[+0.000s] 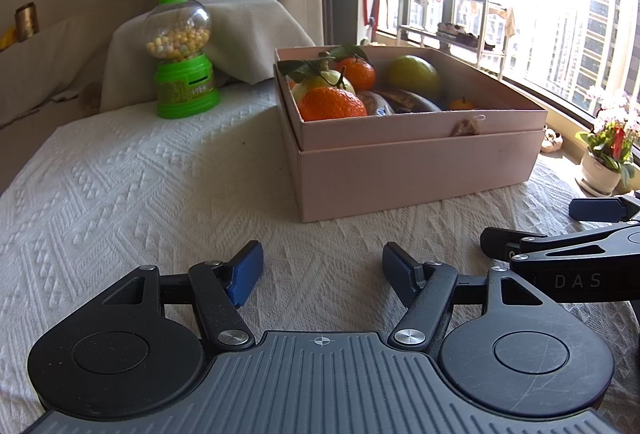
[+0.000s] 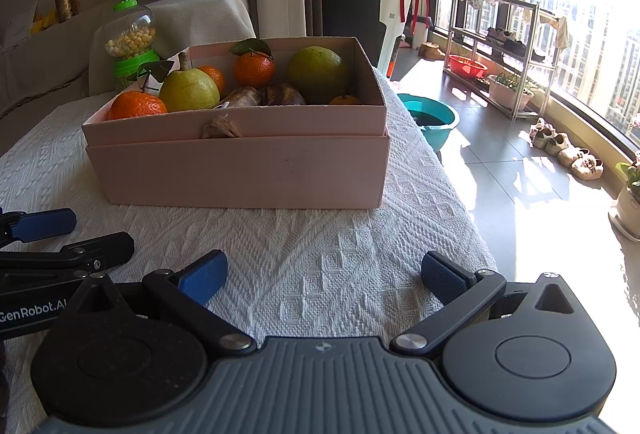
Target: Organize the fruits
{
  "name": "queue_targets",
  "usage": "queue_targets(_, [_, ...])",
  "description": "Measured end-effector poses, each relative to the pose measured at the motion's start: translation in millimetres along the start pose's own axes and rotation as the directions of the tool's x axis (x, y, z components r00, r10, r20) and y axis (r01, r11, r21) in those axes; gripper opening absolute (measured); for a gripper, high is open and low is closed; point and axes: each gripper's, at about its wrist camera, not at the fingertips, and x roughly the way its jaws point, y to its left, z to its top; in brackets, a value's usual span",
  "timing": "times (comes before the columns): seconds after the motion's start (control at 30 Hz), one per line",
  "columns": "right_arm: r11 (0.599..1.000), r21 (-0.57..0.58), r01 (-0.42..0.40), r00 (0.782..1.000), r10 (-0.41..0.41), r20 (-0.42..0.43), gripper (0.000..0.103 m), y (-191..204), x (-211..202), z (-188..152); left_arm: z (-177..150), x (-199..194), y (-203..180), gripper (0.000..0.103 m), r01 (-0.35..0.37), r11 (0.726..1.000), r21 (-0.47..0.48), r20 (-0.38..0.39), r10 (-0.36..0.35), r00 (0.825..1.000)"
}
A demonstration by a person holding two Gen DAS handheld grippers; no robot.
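Fruit in pink box: four oranges, one pear; both grippers spread wide, empty.

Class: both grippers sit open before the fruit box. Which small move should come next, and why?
Probably ease the right gripper forward toward the pink box: both it and the left gripper are open, empty and short of the box, and the fruit, such as the pear, lies untouched inside.
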Motion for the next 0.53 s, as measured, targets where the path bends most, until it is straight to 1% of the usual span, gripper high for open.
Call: queue_targets(0.53, [1.0,0.0,0.0,1.0,0.0,0.0,0.103,0.0,0.0,0.1,0.2,0.0,-0.4,0.072,-0.001,1.0,0.001,0.0,0.001,1.0])
